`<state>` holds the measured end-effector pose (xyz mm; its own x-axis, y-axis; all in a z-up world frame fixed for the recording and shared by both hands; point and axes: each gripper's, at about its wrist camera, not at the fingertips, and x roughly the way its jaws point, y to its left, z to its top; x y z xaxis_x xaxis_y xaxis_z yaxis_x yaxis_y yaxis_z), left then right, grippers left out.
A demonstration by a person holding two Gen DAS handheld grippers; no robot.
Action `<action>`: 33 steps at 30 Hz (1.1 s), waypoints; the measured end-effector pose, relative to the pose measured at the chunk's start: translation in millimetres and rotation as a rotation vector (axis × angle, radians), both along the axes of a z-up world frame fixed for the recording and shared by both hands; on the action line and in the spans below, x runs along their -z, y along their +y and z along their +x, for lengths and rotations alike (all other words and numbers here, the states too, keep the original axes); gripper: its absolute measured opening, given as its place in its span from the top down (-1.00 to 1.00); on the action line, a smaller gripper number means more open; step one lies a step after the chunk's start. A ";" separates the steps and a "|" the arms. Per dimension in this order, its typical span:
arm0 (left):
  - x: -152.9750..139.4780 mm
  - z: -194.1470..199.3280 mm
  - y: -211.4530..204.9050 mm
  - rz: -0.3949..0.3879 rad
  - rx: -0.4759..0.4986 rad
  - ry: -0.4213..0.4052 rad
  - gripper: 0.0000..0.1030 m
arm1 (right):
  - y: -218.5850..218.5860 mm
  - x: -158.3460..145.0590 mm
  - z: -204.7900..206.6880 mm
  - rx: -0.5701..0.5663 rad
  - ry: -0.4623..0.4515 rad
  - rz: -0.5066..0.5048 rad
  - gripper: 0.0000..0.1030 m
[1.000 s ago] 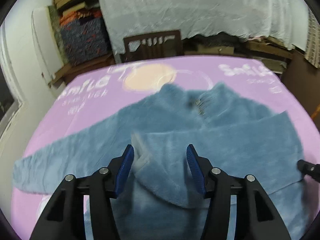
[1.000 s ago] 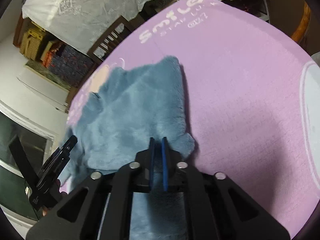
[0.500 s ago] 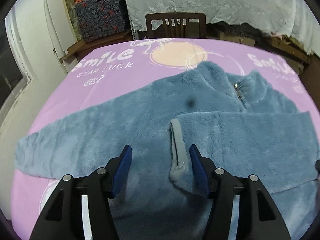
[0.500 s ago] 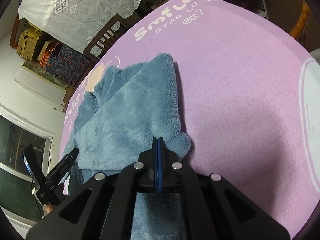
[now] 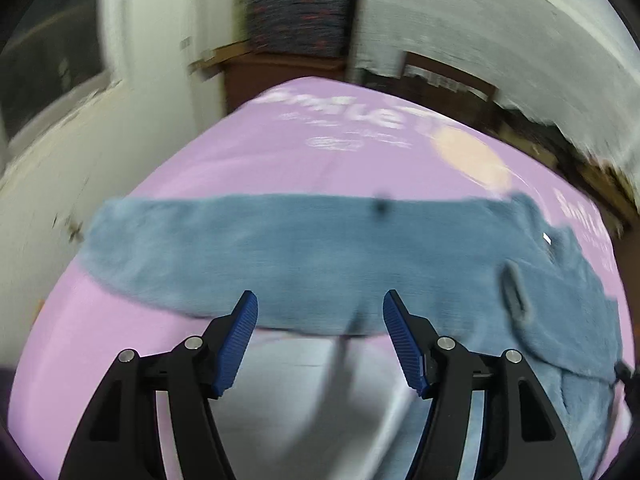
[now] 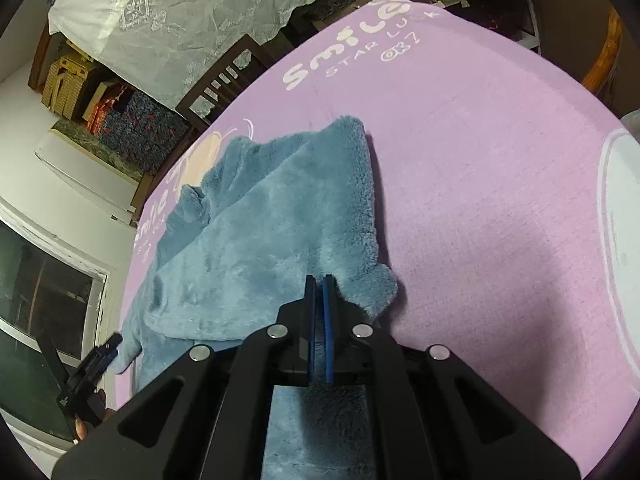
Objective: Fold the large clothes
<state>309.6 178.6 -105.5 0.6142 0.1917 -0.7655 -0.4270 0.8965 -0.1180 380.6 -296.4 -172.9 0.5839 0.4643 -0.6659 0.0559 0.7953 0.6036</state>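
A blue fleece jacket lies on the purple printed tablecloth. One sleeve stretches out flat to the left. The other is folded across the body, its grey cuff at the right. My left gripper hovers just short of the outstretched sleeve's near edge, its jaws opening with nothing between them. In the right wrist view the jacket shows its folded side. My right gripper sits over the jacket's near corner, pads parting by a thin slit, no fabric visibly pinched. The left gripper shows at lower left.
A dark wooden chair stands at the table's far side under a white lace cloth. Stacked patterned boxes and a white wall lie beyond the far left corner. A window is at the left.
My left gripper swung left from over the folded cuff to the outstretched sleeve, rolled, and its jaws spread wider. The right gripper stayed put; its pads parted slightly.
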 end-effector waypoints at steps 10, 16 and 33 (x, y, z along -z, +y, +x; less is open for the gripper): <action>22.0 -50.4 113.1 -0.357 -0.225 -0.086 -0.27 | 1.4 -11.7 -10.1 0.017 -0.042 0.000 0.80; 24.4 -39.7 128.9 -0.409 -0.281 -0.156 -0.28 | -1.8 -10.0 -11.7 0.029 -0.037 0.012 0.76; 32.2 -17.6 117.8 -0.522 -0.191 -0.209 0.27 | 4.1 -8.1 -13.2 0.025 -0.045 -0.028 0.68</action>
